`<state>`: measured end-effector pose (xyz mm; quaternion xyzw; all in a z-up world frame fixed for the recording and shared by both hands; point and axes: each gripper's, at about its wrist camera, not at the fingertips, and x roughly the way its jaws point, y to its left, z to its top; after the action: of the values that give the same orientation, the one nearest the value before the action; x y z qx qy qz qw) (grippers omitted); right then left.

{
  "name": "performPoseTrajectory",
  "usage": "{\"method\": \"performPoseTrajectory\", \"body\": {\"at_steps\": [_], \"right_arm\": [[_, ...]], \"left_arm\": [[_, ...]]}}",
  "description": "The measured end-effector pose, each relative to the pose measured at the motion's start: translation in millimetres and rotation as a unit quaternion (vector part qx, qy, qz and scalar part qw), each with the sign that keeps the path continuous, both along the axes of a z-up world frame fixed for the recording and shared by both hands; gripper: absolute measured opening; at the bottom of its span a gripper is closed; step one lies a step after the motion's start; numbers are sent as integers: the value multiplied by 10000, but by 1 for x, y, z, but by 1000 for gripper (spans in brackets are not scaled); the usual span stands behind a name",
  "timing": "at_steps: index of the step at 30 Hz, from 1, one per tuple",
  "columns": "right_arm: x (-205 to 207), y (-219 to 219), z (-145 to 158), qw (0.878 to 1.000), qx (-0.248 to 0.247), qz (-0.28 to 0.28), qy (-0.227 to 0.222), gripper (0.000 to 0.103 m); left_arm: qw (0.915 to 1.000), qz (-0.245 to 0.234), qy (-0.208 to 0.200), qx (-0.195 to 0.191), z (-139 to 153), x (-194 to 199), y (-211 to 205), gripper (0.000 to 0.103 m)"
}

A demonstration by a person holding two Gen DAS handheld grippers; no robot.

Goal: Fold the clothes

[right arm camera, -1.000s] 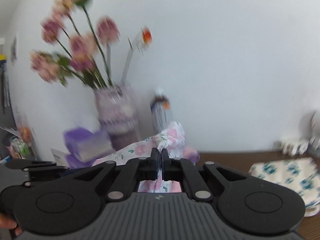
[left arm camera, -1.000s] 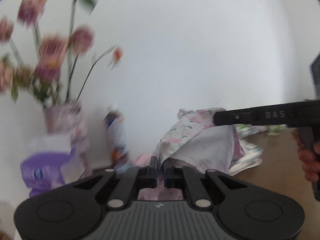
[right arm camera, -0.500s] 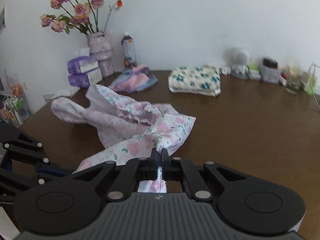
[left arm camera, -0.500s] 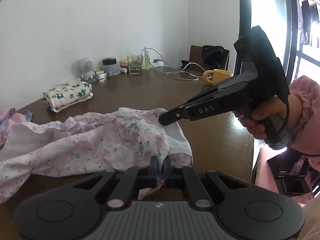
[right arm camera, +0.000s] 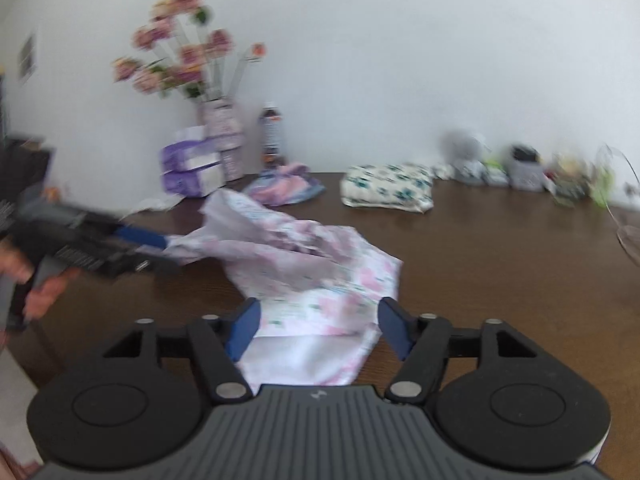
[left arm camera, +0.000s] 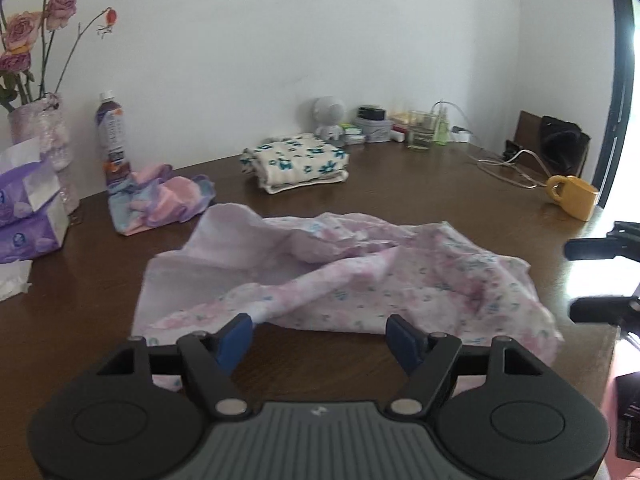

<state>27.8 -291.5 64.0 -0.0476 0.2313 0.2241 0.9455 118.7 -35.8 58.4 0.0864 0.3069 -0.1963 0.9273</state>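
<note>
A pink floral garment (left arm camera: 340,276) lies crumpled on the brown table (left arm camera: 420,188); it also shows in the right wrist view (right arm camera: 304,264). My left gripper (left arm camera: 320,340) is open and empty, just short of the garment's near edge. My right gripper (right arm camera: 318,326) is open, with the garment's near corner lying between its fingers, not pinched. The left gripper shows at the left of the right wrist view (right arm camera: 152,250), touching the cloth's left edge. The right gripper's fingers (left arm camera: 600,248) show at the right edge of the left wrist view.
A folded white-and-teal cloth (left arm camera: 296,162) and a pink bundle (left arm camera: 160,200) lie farther back. A flower vase (left arm camera: 40,128), bottle (left arm camera: 114,136) and tissue packs (left arm camera: 28,208) stand at left. A yellow mug (left arm camera: 572,200), cables and small items sit at right.
Both grippers were shut on the garment, holding it up, then lowered it to the table. Now both have opened and let the garment go; it lies on the table.
</note>
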Motion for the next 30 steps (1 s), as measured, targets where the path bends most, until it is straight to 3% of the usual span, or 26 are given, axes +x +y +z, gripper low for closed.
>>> {"method": "performPoseTrajectory", "body": {"at_steps": [5,8,10,11,12,14,18,20,22,25,28,30], "right_arm": [[-2,63,-6,9915,-1198,384,-338,79],[5,84,-17,9838,-1714,455,-261,79],[11,91,-26,9787,-2007,417,-139,78],[14,91,-31,9765,-2121,378,-65,70],[17,90,-35,9753,-2179,357,29,47],[22,78,-35,9792,-1995,262,248,15],[41,17,-13,9942,-892,-377,471,15],[55,-30,-6,9936,-42,-940,620,15],[65,-82,-6,9811,875,-1505,846,15],[77,-136,-26,9533,1701,-2177,1219,15],[86,-155,-58,9347,1783,-2607,1628,20],[81,-155,-66,9319,1691,-2794,1579,37]], "left_arm": [[9950,-67,-412,902,-20,26,-15,73],[9906,-330,-458,1247,-36,41,-29,73],[9873,-336,-451,1485,-49,50,-36,66],[9860,-341,-446,1569,-53,53,-38,35],[9864,-344,-445,1542,-53,50,-34,1],[9878,-349,-443,1451,-49,41,-23,2],[9903,-360,-439,1270,-43,23,-2,2],[9914,-366,-438,1179,-40,13,9,2],[9924,-371,-436,1088,-37,4,20,2],[9933,-375,-387,1023,-37,-5,27,2],[9938,-378,-310,1003,-39,-11,28,3],[9940,-379,-258,990,-41,-16,28,7]]}}
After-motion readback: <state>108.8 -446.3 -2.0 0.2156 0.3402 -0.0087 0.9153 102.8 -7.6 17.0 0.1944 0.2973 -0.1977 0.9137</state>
